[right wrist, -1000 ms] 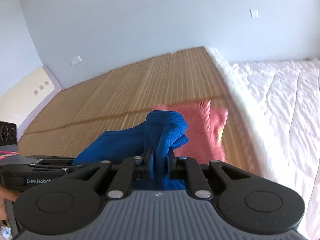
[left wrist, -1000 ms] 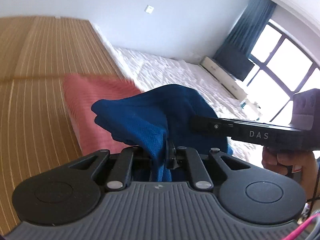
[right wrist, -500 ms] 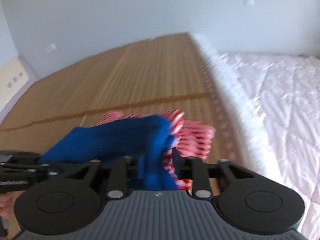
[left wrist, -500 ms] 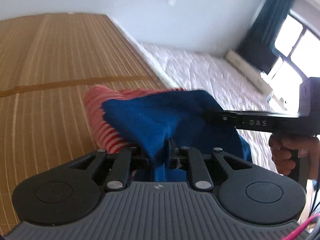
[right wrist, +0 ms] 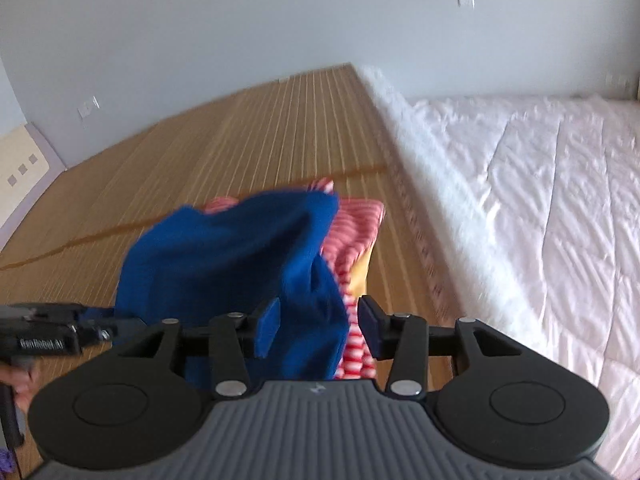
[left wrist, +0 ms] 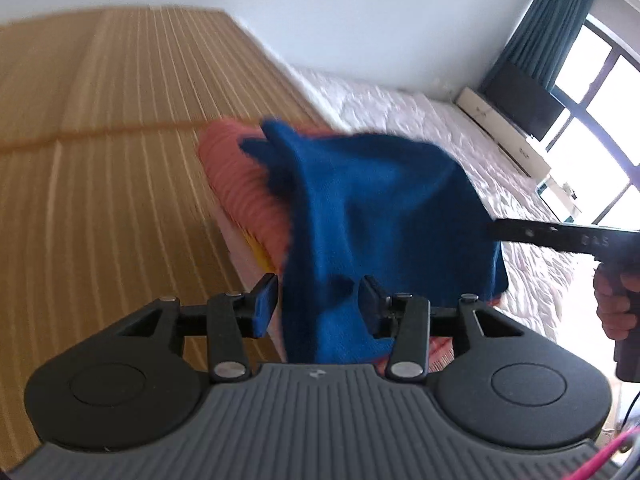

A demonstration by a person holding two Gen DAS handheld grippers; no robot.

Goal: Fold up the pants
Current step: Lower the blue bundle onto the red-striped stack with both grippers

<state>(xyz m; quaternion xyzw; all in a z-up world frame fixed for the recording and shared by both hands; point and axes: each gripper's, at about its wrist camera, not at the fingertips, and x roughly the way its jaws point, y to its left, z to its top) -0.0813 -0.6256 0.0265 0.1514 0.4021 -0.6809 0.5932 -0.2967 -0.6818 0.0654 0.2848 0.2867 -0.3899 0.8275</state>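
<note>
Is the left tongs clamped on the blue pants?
No, the left tongs stand open, pads apart, with the blue pants loose between them.

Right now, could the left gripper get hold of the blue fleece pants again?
Probably yes. The left gripper is open, and the blue fleece pants already hang between its fingers with nothing blocking; closing should catch the fabric. The picture is motion-blurred, so contact is unclear.

Blue pants [left wrist: 380,208] (fleecy, bunched) draped over red-striped folded garment [left wrist: 240,184].
</note>
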